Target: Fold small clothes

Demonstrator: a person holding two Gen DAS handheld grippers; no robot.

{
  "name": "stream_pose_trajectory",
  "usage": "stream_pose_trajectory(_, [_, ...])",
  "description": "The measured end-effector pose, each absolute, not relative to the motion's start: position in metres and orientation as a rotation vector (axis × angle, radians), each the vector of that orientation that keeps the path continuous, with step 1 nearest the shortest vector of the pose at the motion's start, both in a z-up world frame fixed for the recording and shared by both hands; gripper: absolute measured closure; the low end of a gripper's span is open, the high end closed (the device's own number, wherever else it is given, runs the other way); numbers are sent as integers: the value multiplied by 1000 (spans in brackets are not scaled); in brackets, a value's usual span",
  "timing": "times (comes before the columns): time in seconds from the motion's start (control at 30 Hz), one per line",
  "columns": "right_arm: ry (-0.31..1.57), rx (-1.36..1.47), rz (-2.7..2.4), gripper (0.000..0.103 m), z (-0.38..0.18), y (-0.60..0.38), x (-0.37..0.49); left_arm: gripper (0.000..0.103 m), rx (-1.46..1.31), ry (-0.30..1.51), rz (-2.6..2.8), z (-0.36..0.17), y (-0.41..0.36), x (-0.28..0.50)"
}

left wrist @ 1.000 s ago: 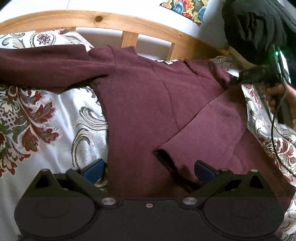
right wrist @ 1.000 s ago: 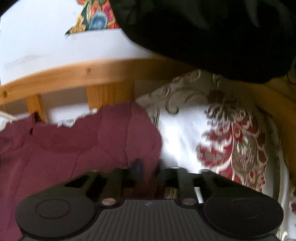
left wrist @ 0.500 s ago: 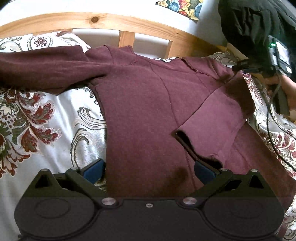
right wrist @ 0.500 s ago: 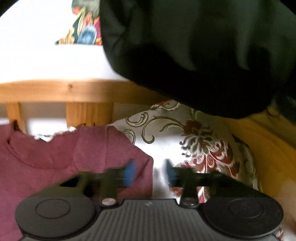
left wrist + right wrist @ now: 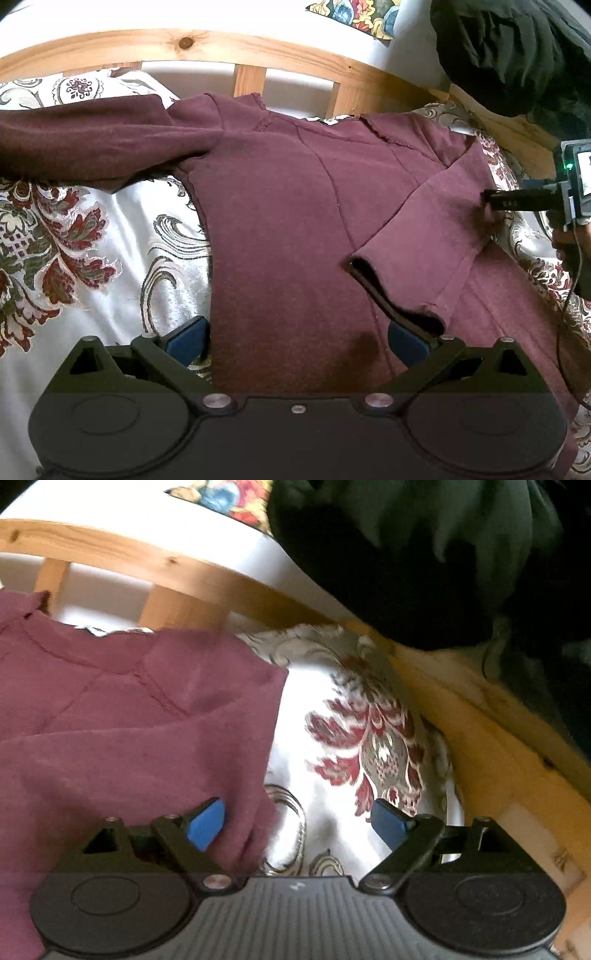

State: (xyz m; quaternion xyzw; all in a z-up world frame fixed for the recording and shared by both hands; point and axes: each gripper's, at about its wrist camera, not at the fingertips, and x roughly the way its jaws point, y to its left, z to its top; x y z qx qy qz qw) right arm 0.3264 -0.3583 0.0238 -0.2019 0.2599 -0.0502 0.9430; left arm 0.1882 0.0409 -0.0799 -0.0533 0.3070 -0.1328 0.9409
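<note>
Maroon knit long-sleeved top (image 5: 288,229) now has its folded-in sleeve (image 5: 417,240) lying free, as the right gripper (image 5: 295,821) has just spread open and released it, the left gripper (image 5: 295,338) hovering spread, leaving the other sleeve to fold.

both low, close, toward headboard (image 5: 258,48)

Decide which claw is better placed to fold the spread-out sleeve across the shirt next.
Probably the left. The unfolded sleeve lies on the left claw's side, and that claw is open. The right claw, also open, sits at the shirt's opposite edge, beside the sleeve already folded.
</note>
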Motion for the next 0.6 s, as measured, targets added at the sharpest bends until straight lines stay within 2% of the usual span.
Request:
stream_pose_trajectory(0.13, [505,-363,-70,8,33,-351,312,1,-99,620,-246,-65,46,186])
stream_pose_trajectory(0.2, [478,-316,-21,1,41,-343,297,1,-94,588,-179,-49,55,182])
stream_pose_trajectory(0.43, [450,-133,185,0,64,-296,239,1,-172,430,146,9,133,166])
stream_pose_trajectory(0.6, [472,-103,332,0,63,-252,212,1,-55,276,363,58,190,149])
